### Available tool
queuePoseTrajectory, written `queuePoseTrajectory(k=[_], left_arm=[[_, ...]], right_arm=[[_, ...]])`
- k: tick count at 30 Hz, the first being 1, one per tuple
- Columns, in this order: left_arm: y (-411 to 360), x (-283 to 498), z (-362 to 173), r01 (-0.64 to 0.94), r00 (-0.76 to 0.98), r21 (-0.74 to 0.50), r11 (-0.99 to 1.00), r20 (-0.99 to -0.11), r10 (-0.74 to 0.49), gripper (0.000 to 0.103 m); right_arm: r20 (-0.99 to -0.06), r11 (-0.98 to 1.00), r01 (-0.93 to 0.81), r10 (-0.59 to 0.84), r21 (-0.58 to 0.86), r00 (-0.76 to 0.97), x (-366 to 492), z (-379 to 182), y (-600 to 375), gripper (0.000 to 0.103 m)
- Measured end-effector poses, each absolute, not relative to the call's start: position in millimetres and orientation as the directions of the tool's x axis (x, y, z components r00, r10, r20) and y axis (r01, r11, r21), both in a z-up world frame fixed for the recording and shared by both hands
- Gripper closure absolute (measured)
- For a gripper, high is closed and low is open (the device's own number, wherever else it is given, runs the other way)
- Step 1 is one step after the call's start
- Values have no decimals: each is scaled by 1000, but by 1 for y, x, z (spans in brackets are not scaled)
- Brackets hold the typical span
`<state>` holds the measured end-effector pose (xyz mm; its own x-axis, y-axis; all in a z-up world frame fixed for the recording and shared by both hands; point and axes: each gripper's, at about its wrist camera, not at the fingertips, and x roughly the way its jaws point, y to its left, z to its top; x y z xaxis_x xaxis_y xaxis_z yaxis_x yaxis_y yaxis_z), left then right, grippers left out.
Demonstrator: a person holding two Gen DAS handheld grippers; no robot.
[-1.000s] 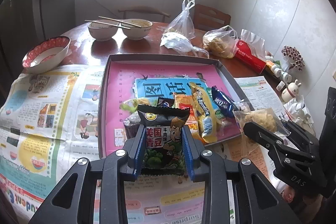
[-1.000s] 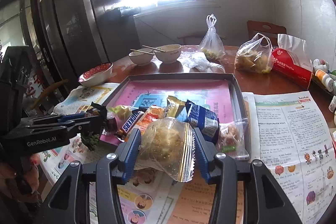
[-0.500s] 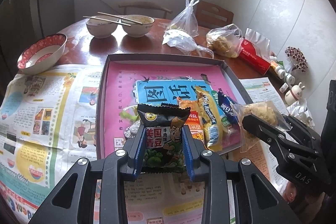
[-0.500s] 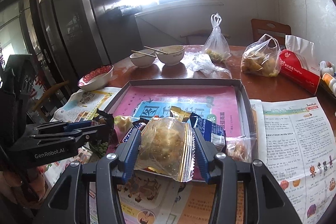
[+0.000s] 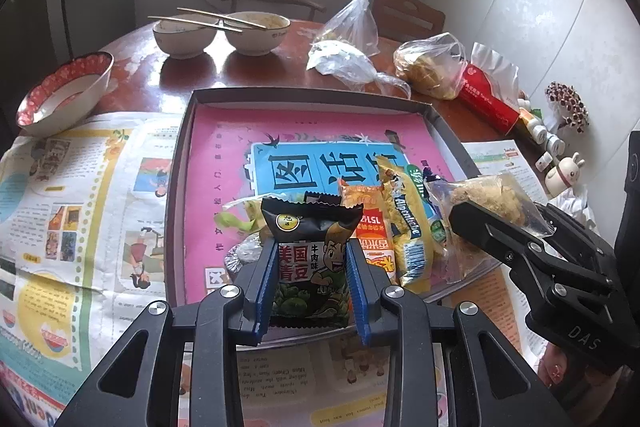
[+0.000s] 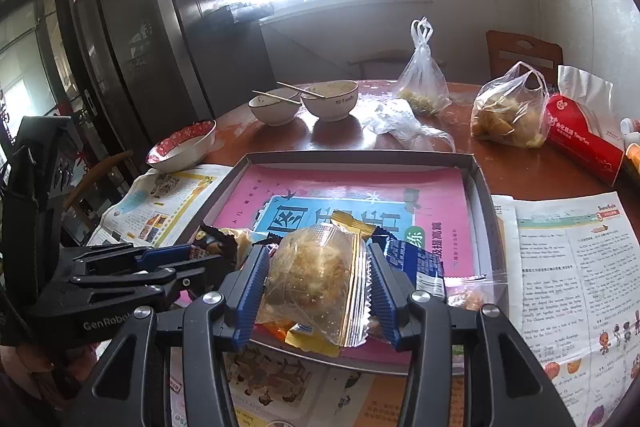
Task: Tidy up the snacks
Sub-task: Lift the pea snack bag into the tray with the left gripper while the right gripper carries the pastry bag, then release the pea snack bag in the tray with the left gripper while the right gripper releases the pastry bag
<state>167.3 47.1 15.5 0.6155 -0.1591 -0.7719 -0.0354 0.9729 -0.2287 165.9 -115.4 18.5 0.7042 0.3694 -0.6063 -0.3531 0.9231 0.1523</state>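
My left gripper (image 5: 312,247) is shut on a black green-pea snack packet (image 5: 310,267), held upright over the near edge of the dark tray (image 5: 312,95). The tray is lined with pink paper. In the right wrist view, my right gripper (image 6: 318,251) is shut on a clear packet of brownish snack (image 6: 316,279), also over the tray's (image 6: 360,157) near part. Several packets lie piled in the tray's near right: a yellow one (image 5: 404,219), an orange one (image 5: 372,227), a blue one (image 6: 416,263). Each gripper shows in the other's view, the right gripper (image 5: 480,227) and the left gripper (image 6: 192,259).
Newspapers (image 5: 72,195) flank the tray on a round wooden table. Behind it stand two bowls with chopsticks (image 5: 224,31), a red-rimmed bowl (image 5: 64,91), tied plastic bags (image 5: 432,67), a red tissue pack (image 5: 488,99) and small bottles (image 5: 540,135). A chair (image 6: 524,53) stands at the far side.
Both grippers have moved forward with their packets, from in front of the tray to over its near edge. The grips have not changed.
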Motion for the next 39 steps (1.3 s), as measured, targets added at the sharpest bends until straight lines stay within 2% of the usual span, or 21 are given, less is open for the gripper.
queuePoseTrajectory(k=[17,39], left_arm=[[51,178,4,-25,590,-232,972,-789,-173,69],[54,179,2,-34,588,-230,973,-792,-166,70]], right_arm=[[-643,884,-433,435,175,630,184,4,-93,54],[-686,895,-410,411,177,600,198,-10,-94,52]])
